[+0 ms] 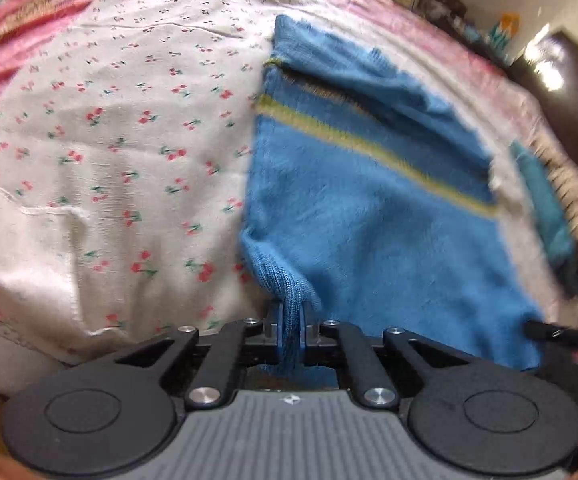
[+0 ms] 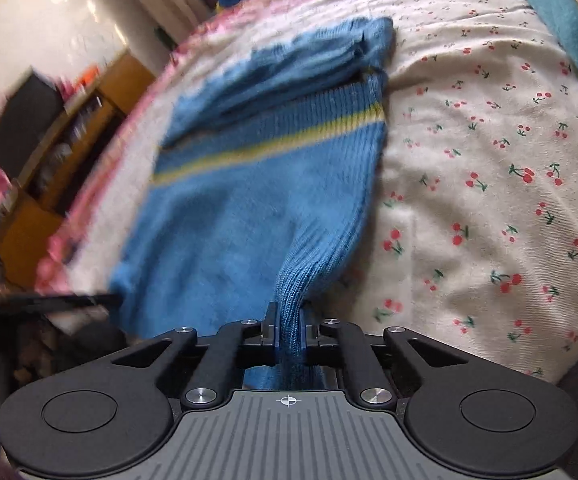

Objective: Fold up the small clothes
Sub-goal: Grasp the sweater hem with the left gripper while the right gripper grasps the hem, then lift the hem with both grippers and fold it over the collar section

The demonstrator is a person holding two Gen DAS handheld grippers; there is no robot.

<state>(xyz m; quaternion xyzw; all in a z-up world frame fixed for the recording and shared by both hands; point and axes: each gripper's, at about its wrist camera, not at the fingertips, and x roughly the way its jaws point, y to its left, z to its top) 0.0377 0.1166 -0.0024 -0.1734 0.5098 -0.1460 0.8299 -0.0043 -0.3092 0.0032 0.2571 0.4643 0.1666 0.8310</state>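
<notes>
A small blue knitted sweater with a yellow stripe lies on a white cherry-print sheet; its far part is folded over. My left gripper is shut on the sweater's near left ribbed corner. My right gripper is shut on the near right ribbed corner of the same sweater. The right gripper's black tip shows at the right edge of the left wrist view, and the left gripper's tip shows in the right wrist view.
The cherry-print sheet covers a bed with a pink blanket beneath. A teal garment lies at the sheet's far edge; it also shows in the left wrist view. A wooden shelf unit stands beside the bed.
</notes>
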